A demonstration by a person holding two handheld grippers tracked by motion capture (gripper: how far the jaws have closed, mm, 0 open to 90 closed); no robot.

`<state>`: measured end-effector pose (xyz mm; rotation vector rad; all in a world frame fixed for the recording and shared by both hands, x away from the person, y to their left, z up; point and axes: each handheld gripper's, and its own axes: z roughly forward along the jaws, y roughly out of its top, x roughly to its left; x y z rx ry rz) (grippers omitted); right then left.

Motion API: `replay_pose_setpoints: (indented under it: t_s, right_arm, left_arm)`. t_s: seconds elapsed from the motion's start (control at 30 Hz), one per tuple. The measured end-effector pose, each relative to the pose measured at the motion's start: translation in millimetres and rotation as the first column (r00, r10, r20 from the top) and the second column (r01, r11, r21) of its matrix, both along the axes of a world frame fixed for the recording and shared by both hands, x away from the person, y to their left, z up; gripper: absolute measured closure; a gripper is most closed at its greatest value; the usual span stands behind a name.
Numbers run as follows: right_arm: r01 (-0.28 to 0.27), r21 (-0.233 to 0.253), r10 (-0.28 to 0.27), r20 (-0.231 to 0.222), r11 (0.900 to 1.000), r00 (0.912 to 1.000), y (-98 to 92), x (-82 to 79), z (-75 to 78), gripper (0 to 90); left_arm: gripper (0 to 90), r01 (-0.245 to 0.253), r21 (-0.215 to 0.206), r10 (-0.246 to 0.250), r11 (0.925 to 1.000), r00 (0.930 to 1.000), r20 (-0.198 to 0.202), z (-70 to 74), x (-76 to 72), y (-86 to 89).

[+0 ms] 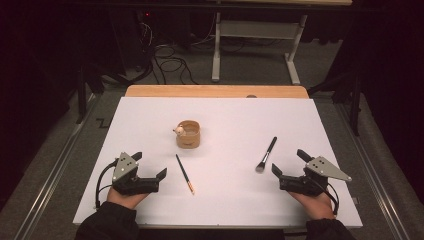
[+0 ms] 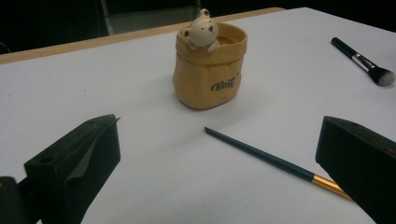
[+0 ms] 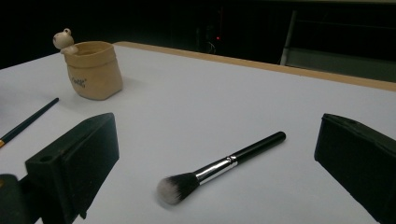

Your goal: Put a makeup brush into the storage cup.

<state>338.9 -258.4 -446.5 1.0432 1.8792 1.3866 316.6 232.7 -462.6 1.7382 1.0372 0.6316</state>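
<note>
While the thin green pencil (image 2: pixel 261 155) lay flat on the white counter (image 1: pixel 225 200) just ahead of the left claw (image 1: pixel 150 170), and the makeup brush (image 3: pixel 219 168) lay flat in front of the right claw (image 1: pixel 290 167), both claws stood with jaws wide apart and nothing between them. The likely step was picking each up for the yellow bear pot (image 1: pixel 188 133) farther back, between the two. A clean grip probably meant closing across each shaft near mid-length, jaws low to the counter.
</note>
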Motion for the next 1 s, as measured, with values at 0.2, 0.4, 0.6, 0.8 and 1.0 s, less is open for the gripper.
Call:
replay_pose_setpoints:
  t_s: [0.2,0.4,0.6,0.8,1.0]
  right_arm:
    - [-0.007,0.002,0.007,0.002,1.000,1.0000,1.3,-1.5,-2.4,0.3]
    - [-0.012,-0.004,0.012,0.020,1.000,0.9997,1.7,-3.2,-1.5,0.3]
    - [-0.007,-0.004,0.007,0.022,1.000,0.9997,1.1,-3.4,-1.2,0.3]
    - [-0.006,-0.008,0.006,0.023,1.000,0.9997,1.0,-3.2,-1.3,0.3]
    - [-0.004,-0.012,0.004,0.020,1.000,0.9998,1.1,-3.3,-2.0,0.3]
  left_arm:
    - [0.6,-0.001,0.009,0.001,1.0000,1.0000,0.005,2.4,1.1,0.5]
    - [0.6,-0.006,0.007,0.006,1.0000,1.0000,0.006,2.9,1.2,0.9]
    - [0.6,-0.009,0.009,0.009,0.9999,0.9999,0.007,3.0,1.7,0.9]
    - [0.6,-0.009,0.009,0.009,0.9999,1.0000,0.004,3.0,2.3,1.5]
    - [0.6,-0.008,0.008,0.008,0.9999,1.0000,0.003,3.1,2.6,1.7]
